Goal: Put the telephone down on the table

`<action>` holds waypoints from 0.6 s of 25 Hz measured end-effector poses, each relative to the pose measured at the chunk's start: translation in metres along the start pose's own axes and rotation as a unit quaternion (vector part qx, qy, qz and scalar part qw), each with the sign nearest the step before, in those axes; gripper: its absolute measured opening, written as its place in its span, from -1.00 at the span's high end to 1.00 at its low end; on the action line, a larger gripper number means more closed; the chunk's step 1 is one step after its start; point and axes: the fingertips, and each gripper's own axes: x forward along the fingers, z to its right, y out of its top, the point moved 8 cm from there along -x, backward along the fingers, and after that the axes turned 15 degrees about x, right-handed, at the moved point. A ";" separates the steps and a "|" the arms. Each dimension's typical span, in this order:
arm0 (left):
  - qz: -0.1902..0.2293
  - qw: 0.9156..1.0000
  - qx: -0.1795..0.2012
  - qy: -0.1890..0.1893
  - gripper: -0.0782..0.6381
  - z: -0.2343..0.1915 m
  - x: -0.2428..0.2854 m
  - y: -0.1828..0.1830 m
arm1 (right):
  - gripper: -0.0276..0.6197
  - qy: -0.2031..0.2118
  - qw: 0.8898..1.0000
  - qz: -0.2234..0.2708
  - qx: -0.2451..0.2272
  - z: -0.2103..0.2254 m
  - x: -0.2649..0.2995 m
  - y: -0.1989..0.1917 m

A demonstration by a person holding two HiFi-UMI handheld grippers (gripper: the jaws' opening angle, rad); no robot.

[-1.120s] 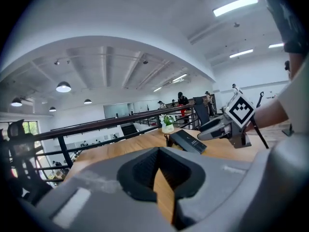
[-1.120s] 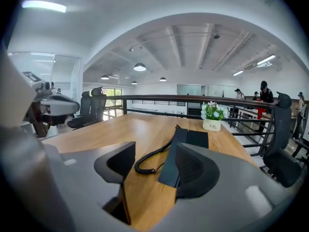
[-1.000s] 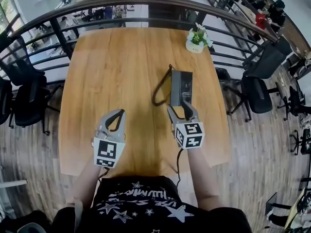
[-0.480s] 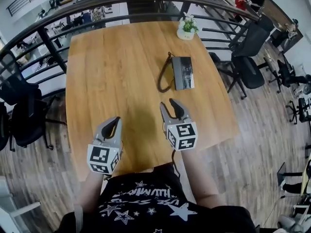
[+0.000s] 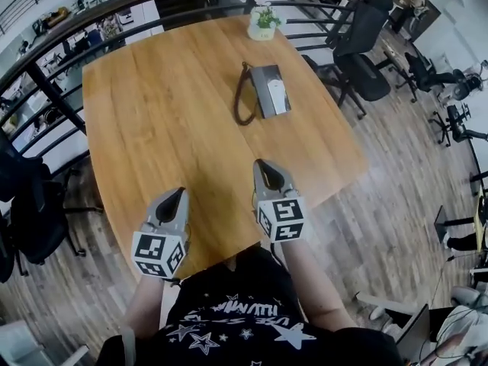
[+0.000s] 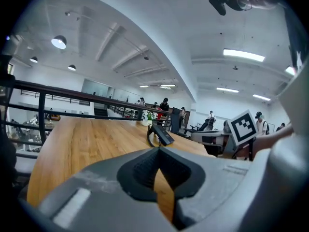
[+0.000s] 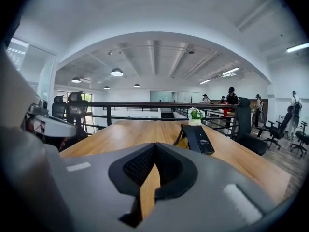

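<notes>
Left tool (image 5: 175,194), right tool (image 5: 265,168) (just closed): both shut, empty, well short of the telephone (image 5: 268,90); careless reaching could snag its cord (image 5: 237,101).

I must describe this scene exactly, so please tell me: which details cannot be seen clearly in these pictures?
- Telephone keys: too small in the head view, at a flat angle in both gripper views.
- Where the cord joins it: too small in every view.
- Table near edge: partly hidden by the person's body, head view.
</notes>
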 end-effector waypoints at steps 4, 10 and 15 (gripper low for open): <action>-0.007 1.000 -0.020 -0.018 0.78 0.000 0.003 -0.007 | 0.92 0.009 1.000 0.001 0.023 -0.005 -0.005 -0.002; -0.027 0.999 -0.020 -0.041 0.78 0.010 0.011 -0.017 | 0.92 0.028 0.998 -0.010 0.047 -0.004 -0.012 -0.023; -0.028 0.998 -0.002 -0.061 0.78 0.026 0.011 -0.016 | 0.92 0.033 0.997 -0.035 0.068 -0.005 -0.027 -0.049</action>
